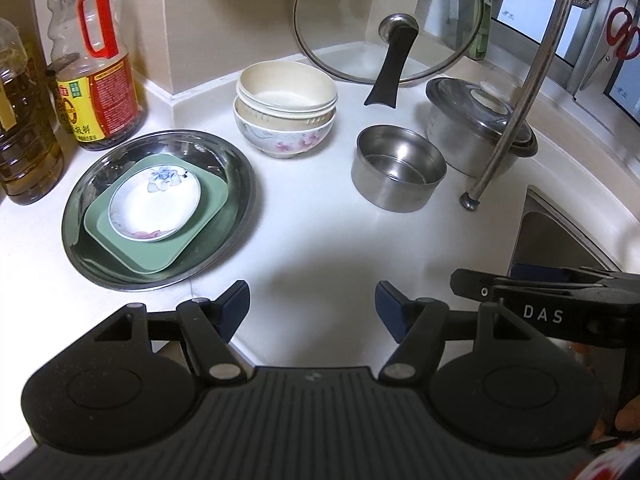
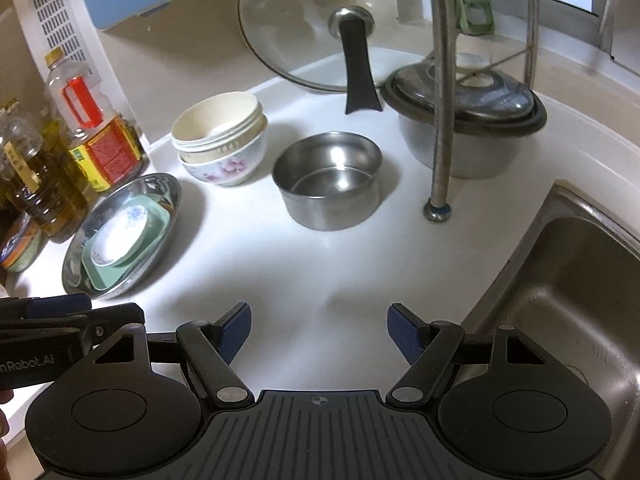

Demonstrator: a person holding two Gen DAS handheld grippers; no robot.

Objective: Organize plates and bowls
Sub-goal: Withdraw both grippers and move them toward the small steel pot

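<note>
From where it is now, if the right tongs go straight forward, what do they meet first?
Most likely the open steel bowl. The right tongs are open and empty over bare white counter, and the bowl stands nearly centred ahead. Depth is unclear; aimed lower, they would touch the counter first.

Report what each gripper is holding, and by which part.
Nothing is held. The left gripper and right gripper are both open over bare counter, short of the dishes.

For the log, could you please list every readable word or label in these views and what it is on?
"DAS": on the right gripper, seen from the left wrist.
"nRobot.AI", cut off at the frame edge: on the left gripper, seen from the right wrist.
Oil bottle label: Chinese print, too blurred to read.
</note>
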